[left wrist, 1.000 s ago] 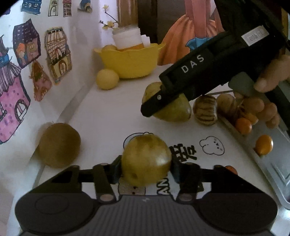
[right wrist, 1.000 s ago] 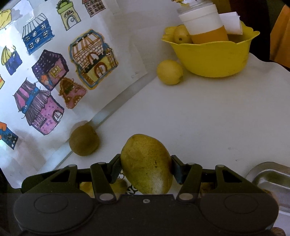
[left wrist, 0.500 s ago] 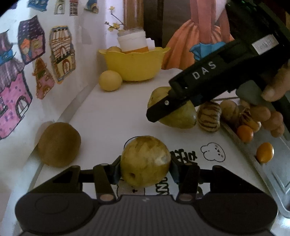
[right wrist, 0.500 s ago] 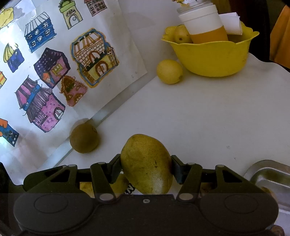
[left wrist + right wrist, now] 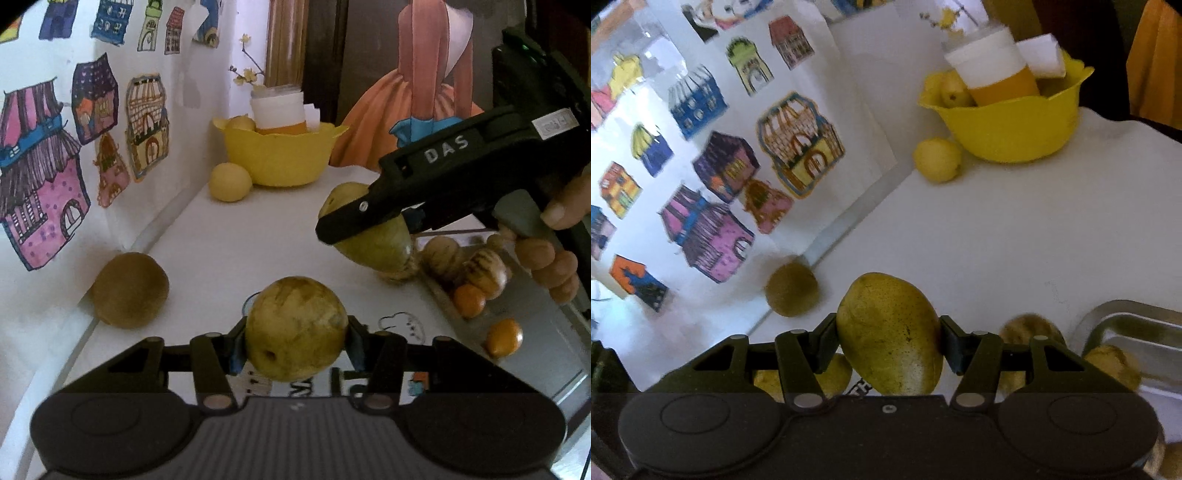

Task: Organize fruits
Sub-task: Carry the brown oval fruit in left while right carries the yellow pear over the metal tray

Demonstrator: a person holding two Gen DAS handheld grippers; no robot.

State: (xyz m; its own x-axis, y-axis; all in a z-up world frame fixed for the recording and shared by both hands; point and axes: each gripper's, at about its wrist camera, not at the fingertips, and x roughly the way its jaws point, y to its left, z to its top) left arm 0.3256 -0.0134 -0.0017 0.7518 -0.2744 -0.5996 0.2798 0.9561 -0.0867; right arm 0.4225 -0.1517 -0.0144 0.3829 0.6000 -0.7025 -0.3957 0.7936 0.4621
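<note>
In the left wrist view, the left gripper clamps a round yellow-green fruit above the worktop. A brown fruit and a lemon lie loose there. In the right wrist view, the right gripper grips a mango, with the yellow bowl far ahead, so sorting seems midway.

A mottled yellow-green round fruit, a speckled green-yellow mango, a brown kiwi, a yellow bowl, a white bench, striped tan gourds.
</note>
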